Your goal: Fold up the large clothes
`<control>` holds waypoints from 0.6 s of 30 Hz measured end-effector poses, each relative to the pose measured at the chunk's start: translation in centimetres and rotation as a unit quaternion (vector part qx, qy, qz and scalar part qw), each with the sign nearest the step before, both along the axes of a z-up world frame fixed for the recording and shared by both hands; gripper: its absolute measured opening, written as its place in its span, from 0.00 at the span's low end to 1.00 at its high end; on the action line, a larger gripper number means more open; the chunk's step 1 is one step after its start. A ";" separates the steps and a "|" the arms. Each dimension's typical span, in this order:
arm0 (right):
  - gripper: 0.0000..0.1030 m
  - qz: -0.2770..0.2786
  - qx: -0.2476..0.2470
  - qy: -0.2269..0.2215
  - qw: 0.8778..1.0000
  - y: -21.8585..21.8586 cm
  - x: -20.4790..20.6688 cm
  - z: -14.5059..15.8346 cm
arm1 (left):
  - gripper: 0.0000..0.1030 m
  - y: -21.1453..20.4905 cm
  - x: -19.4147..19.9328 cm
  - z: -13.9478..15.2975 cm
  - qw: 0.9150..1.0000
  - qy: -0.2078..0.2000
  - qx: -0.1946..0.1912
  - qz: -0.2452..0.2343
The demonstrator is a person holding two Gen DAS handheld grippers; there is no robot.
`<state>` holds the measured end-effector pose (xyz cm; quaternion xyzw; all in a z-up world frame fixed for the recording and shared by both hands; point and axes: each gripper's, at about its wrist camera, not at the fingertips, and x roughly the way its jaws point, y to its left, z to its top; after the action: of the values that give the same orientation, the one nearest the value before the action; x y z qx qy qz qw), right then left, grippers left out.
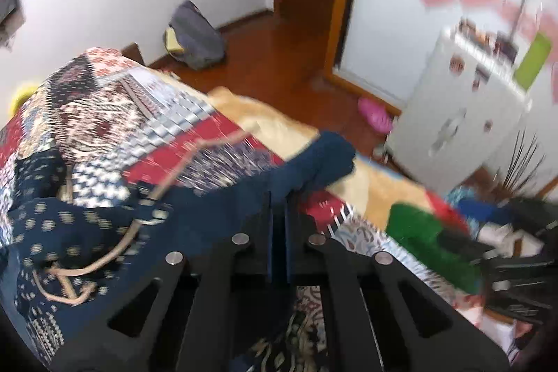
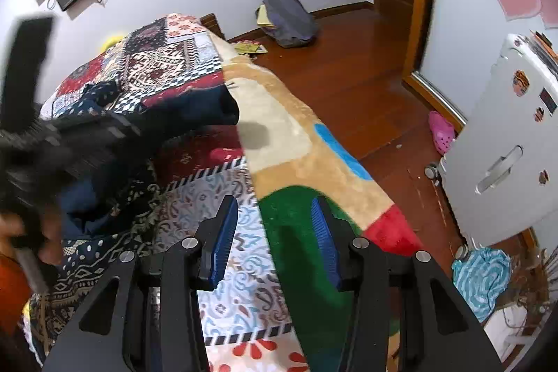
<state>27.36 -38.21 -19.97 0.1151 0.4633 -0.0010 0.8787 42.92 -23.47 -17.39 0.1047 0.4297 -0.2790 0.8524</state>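
Observation:
A navy blue garment (image 1: 307,162) with a patterned part (image 1: 69,229) lies over the patchwork bedcover (image 1: 115,114). My left gripper (image 1: 279,201) is shut on a fold of the navy garment and holds it lifted above the bed. In the right wrist view the same garment (image 2: 195,110) hangs from the left gripper (image 2: 62,142), which is blurred at the left. My right gripper (image 2: 275,218) is open and empty, above the bed edge where the bedcover (image 2: 237,285) meets a plush blanket (image 2: 289,135).
The plush blanket (image 1: 275,124) of beige, green and red drapes over the bed's right edge. A wooden floor (image 2: 366,86) holds a grey bag (image 2: 289,16), a pink shoe (image 2: 441,131) and a teal cloth (image 2: 481,278). A white fridge (image 2: 505,145) stands at the right.

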 end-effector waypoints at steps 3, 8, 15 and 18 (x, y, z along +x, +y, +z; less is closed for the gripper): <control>0.39 0.015 0.002 -0.005 1.000 1.1 0.4 0.6 | 0.02 3.0 -0.1 3.4 0.999 -0.023 -0.030 0.020; 0.39 0.051 0.007 -0.017 0.999 3.6 1.9 1.9 | 0.02 9.6 -1.5 8.9 0.992 -0.088 -0.066 0.055; 0.39 0.098 0.005 -0.011 0.995 7.1 3.1 1.5 | 0.02 13.4 -1.9 9.4 0.995 -0.061 -0.031 0.070; 0.39 0.091 0.010 -0.003 0.996 6.7 2.5 0.9 | 0.08 12.8 -2.2 7.6 0.998 -0.032 -0.017 0.054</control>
<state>29.84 -31.53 -19.05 0.0813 0.4690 0.0838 0.8754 40.76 -10.69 -9.75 0.0756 0.4020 -0.2368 0.8813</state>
